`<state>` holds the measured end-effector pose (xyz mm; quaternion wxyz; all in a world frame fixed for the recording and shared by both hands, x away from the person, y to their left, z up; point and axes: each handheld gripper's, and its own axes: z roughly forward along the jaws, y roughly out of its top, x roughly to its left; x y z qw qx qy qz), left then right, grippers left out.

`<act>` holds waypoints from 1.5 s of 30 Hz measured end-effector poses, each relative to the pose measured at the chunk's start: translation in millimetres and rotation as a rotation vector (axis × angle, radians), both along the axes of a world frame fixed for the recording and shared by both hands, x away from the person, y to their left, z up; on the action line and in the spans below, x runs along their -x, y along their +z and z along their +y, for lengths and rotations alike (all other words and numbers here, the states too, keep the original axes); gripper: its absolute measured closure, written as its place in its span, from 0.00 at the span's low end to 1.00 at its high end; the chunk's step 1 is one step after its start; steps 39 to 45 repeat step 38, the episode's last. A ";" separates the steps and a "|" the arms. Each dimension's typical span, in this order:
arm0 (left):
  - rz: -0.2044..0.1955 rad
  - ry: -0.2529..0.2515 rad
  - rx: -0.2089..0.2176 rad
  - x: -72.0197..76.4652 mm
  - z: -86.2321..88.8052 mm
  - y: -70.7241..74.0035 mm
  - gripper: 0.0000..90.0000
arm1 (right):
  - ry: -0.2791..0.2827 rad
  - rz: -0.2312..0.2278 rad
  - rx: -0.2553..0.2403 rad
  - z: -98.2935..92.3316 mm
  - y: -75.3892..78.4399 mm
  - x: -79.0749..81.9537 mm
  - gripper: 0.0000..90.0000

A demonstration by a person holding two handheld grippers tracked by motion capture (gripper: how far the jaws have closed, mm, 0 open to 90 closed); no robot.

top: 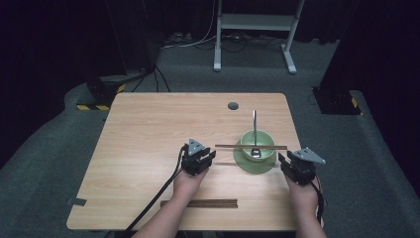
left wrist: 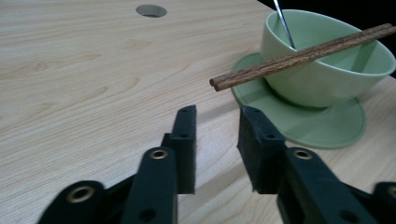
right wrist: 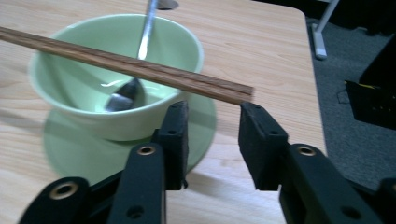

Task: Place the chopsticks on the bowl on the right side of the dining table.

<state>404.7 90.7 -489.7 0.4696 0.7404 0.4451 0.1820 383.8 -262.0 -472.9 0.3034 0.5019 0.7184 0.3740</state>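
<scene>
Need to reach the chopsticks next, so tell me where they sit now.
In the high view the chopsticks lie level across the rim of the green bowl, right of the table's centre, between the left claw and right claw.

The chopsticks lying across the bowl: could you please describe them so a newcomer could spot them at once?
On the right half of the wooden table a green bowl stands on a green saucer. The chopsticks are the dark wooden pair bridging its rim, unlike the metal spoon leaning inside or the dark wooden strip lying flat near the front edge.

Pale green bowl (top: 257, 140), green saucer (top: 246, 163), dark brown chopsticks (top: 250, 147).
</scene>
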 end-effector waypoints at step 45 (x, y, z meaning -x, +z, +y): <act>0.117 0.148 -0.232 89.9 221.4 -39.4 0.25 | 0.196 0.198 0.036 78.9 -51.3 35.7 0.31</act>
